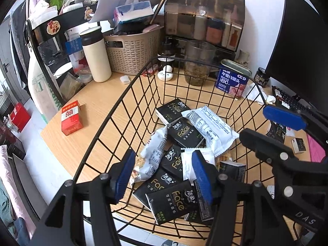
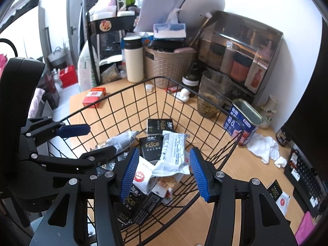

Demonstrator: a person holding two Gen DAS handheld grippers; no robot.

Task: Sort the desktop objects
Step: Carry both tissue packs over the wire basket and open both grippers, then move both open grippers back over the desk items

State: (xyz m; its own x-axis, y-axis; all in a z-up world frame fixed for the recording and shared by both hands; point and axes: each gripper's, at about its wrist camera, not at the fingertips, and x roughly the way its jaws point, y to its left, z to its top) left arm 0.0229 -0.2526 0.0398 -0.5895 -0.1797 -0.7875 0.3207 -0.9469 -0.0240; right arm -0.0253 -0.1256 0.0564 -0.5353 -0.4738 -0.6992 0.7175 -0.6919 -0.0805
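**Both tools poised over a nearly full wire basket**

The wire basket [image 1: 143,94] stands on the pale wood-grain worktop [image 1: 98,106], already loaded with a loose heap of flat black tissue packs [image 1: 174,198] printed "Face" and crinkly white snack wrappers [image 1: 209,123]. The packs are soft-cornered rectangles with a slick film; the wrappers are thin foil pouches with serrated ends, lying askew over one another.

The left gripper [image 1: 164,174] hangs above the near end of the pile, its ribbed blue fingers [image 1: 202,176] apart and pressing on nothing. The right gripper [image 2: 164,172] hovers likewise over the heap, fingers spread, with a wrapper below the gap but not pinched. Each tool shows at the edge of the other's view, so they are close together.

Outside the basket, a red carton [image 1: 71,116] lies well apart to the left; a blue rectangular tin [image 1: 233,80] with an open top, a crumpled white tissue [image 2: 264,147] and a few small packs [image 2: 275,190] near the keyboard [image 2: 307,176] remain on the right.

Risks, as I judge them: the two tools could knock together over such a tight spot; a finger could hook the thin wire grid and drag the light basket; slick film may slip from a shallow pinch; and reaching right could tip the tin or the glass jar [image 1: 198,61] behind the rim.
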